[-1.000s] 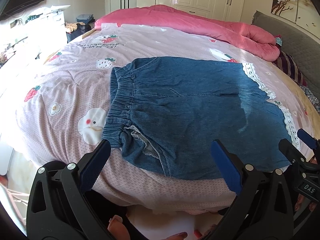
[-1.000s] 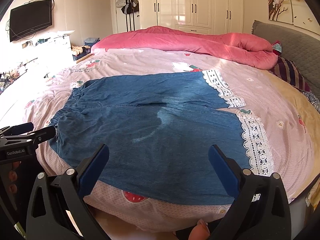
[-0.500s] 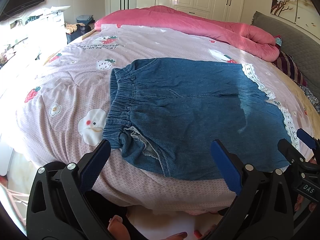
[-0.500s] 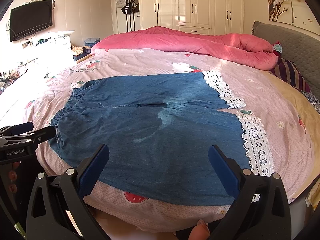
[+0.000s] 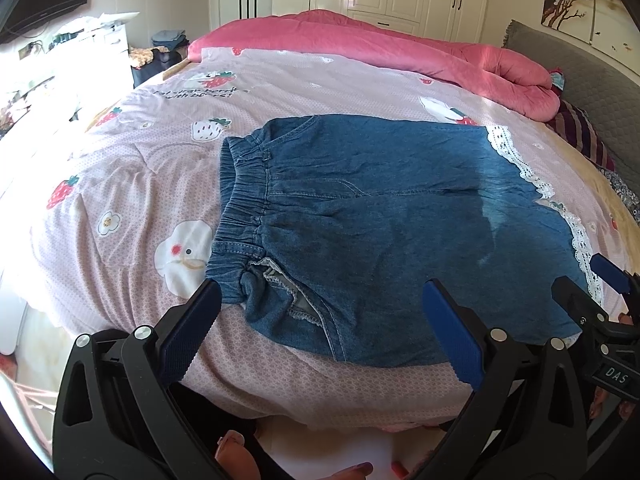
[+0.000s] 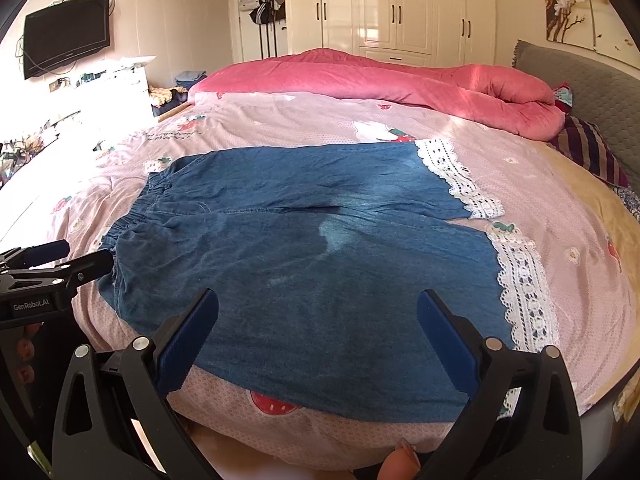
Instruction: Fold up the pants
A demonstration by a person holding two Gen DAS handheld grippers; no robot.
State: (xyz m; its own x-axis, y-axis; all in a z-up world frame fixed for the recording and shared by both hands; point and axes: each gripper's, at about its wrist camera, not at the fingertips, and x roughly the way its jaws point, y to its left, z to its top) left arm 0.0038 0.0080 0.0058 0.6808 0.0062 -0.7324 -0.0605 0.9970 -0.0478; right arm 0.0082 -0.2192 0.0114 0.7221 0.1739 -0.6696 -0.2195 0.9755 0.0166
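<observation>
The denim pants (image 5: 392, 216) lie spread flat across the middle of the frame in both views, on a pink strawberry-print bedspread (image 5: 132, 184). In the left wrist view the gathered elastic waistband (image 5: 240, 208) sits at centre left, and the 2 legs run toward the right edge, each ending in a white lace hem (image 5: 516, 160). At the lower left corner of the garment a pocket lining (image 5: 284, 284) is turned out and the cloth there is bunched.

The left gripper (image 5: 320, 332) fills the bottom of its own frame, its 2 blue-padded fingers (image 5: 188, 332) spread wide apart and holding nothing; the left finger's tip is just beside the waistband corner, though I cannot tell whether it touches. The right gripper (image 6: 316, 336) is likewise wide open and empty at the bottom of the right wrist view, poised above the near leg's lower edge. Each gripper also shows at the other view's side edge: the right one at lower right of the left view, the left one at middle left of the right view.

In the right wrist view the pants (image 6: 304, 256) show a pale faded patch near the centre. A rolled pink quilt (image 6: 380, 80) lies along the far side of the bed, below white wardrobe doors (image 6: 400, 4). A wall television (image 6: 66, 34) hangs at upper left, and a grey headboard (image 6: 592, 88) stands at the right.
</observation>
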